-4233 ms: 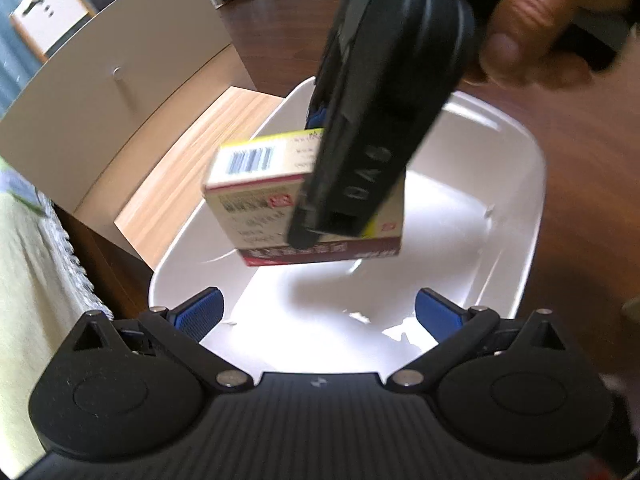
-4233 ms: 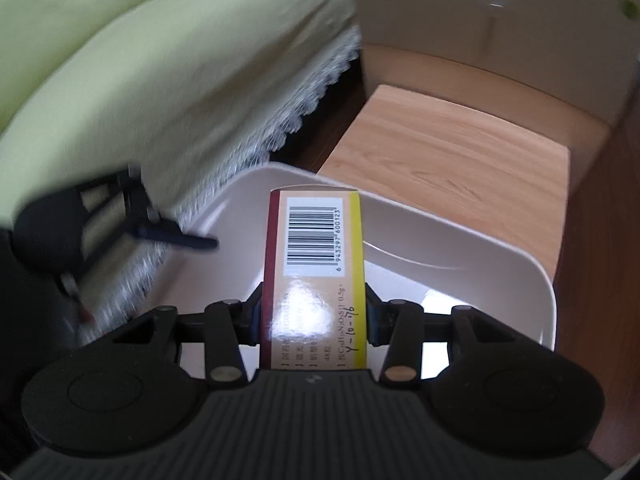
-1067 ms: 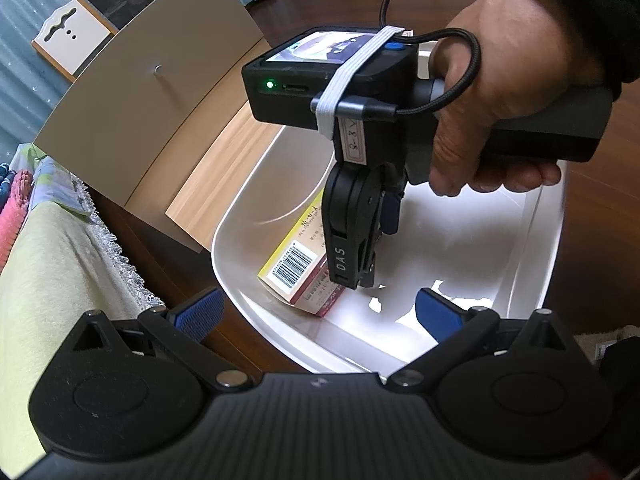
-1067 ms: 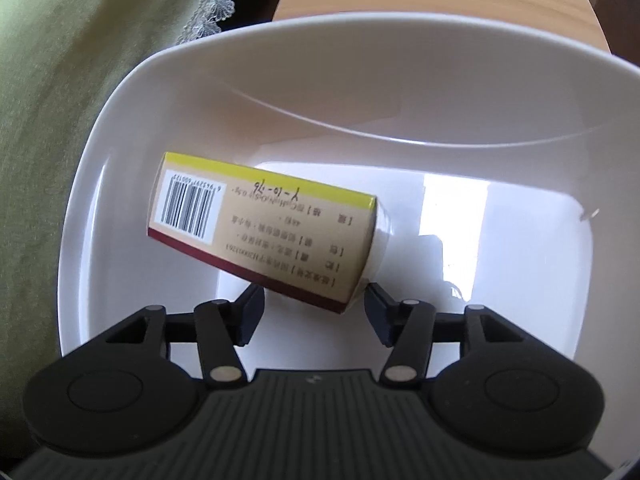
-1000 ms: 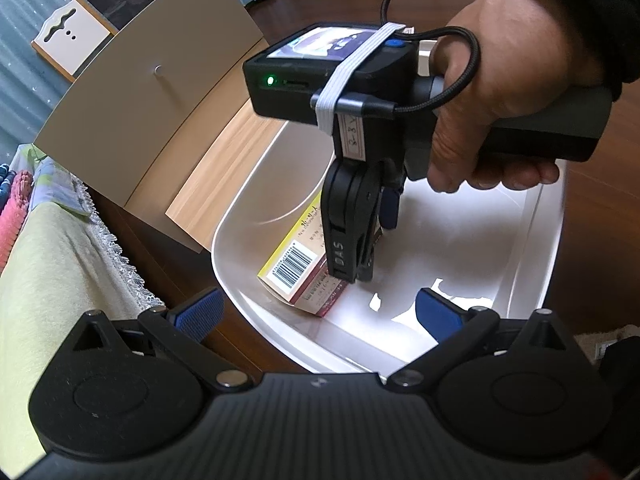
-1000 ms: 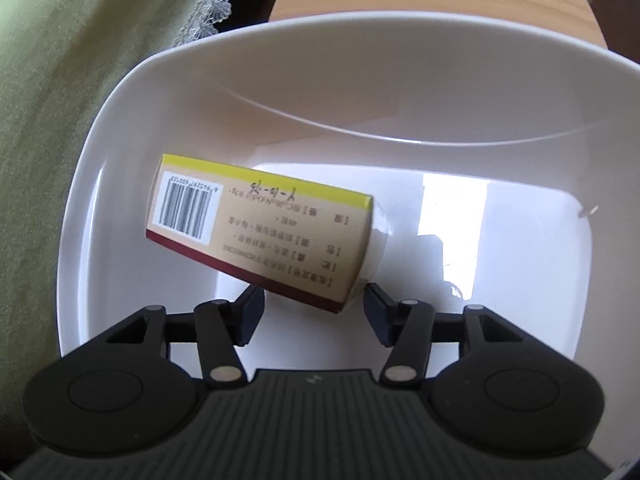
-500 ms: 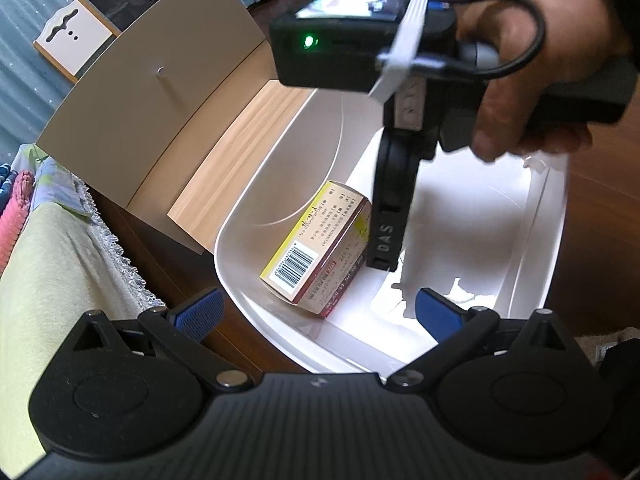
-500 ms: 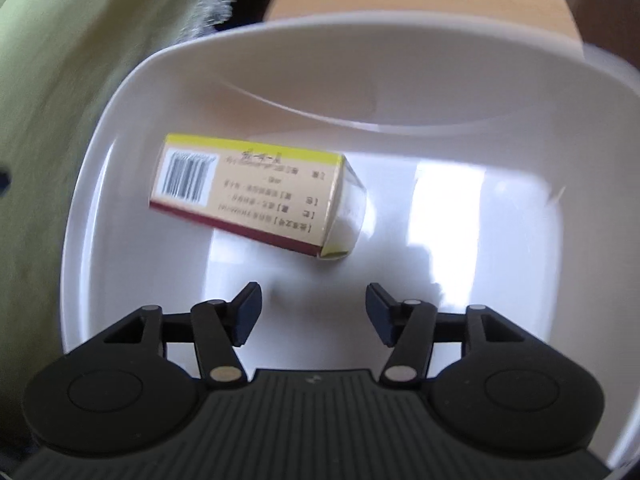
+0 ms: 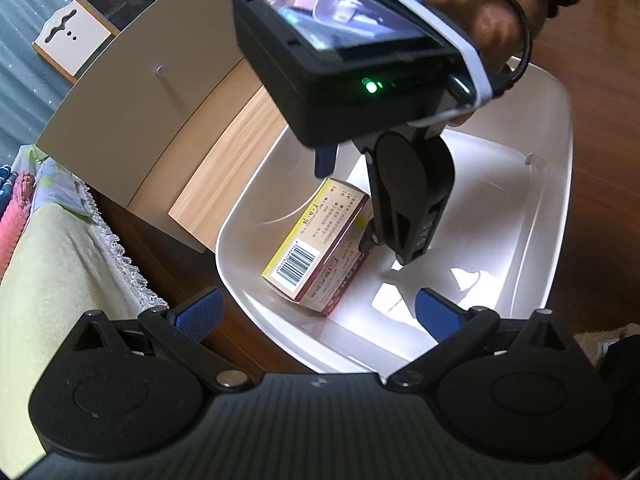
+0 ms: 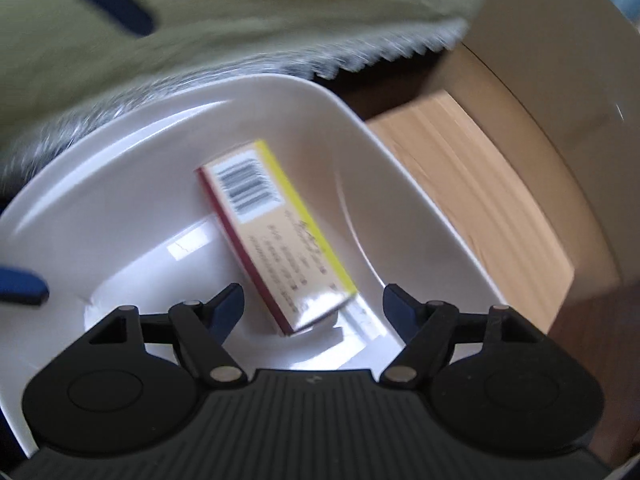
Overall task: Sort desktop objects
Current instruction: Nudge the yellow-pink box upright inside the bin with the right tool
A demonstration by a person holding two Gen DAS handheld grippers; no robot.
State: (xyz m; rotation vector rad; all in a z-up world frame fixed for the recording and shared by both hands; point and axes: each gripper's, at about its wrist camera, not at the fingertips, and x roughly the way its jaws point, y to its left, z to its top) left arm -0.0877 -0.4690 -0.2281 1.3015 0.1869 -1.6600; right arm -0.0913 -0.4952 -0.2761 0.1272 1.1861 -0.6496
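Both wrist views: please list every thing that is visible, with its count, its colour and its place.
carton: one, tan with yellow and dark red edges and a barcode end, lying inside the tub, free of both tools.
tub: one, white plastic, on the dark wooden surface.
wooden board: one, light wood grain, beside the tub.
beige panel: one, with a small knob, behind the board.
cloth: one, pale green with a lace edge, next to the tub.
left tool: one, black with blue pads, open, at the tub's near rim.
right tool: one, black with blue pads, open above the carton; its jaws have just been opening.
hand: one, holding the right tool.
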